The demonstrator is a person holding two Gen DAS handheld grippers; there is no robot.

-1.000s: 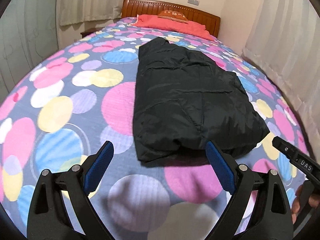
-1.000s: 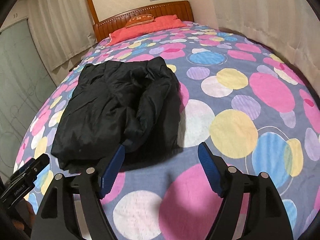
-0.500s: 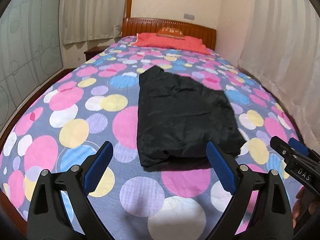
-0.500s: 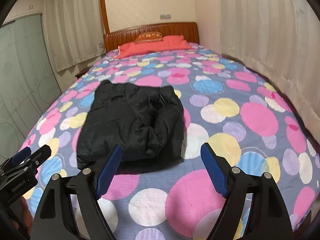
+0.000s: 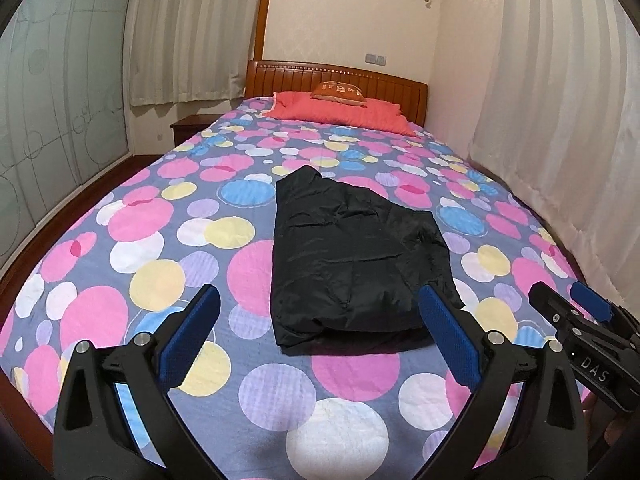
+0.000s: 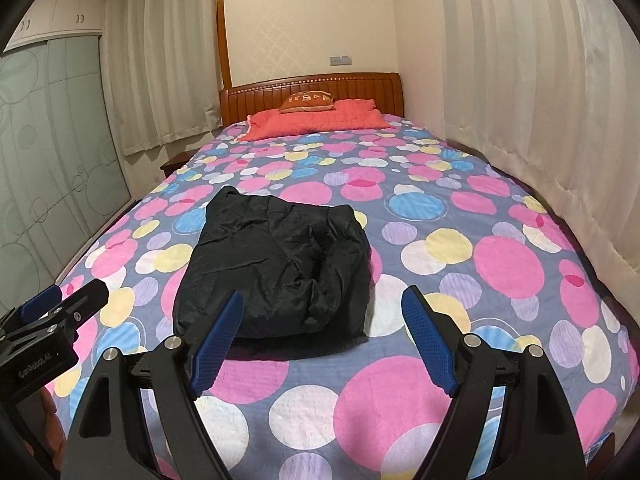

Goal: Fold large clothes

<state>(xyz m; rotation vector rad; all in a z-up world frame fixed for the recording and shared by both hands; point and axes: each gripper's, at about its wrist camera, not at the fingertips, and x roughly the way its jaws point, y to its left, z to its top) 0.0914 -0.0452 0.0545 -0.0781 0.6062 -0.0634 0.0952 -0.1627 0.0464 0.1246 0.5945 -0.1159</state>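
Left wrist view: black jacket (image 5: 352,268) folded, flat on spotted bedspread (image 5: 132,248), mid-bed.
Left gripper (image 5: 320,336): jaws opening, nothing between, clear of cloth.
Right wrist view: same jacket (image 6: 276,268), bulkier rolled edge on right side.
Right gripper (image 6: 322,334): spread, holding nothing.
Advice: likely finished; otherwise press bulky edge flat, square corners.

Your left wrist camera looks from above the foot of the bed (image 5: 120,240), tilted down toward the headboard (image 5: 336,80), with the jacket (image 5: 352,264) just right of centre. Your right wrist camera sits alongside, facing the same way, the jacket (image 6: 276,268) left of centre. Both share the bed, the jacket and the headboard, and each catches the other gripper at its edge.
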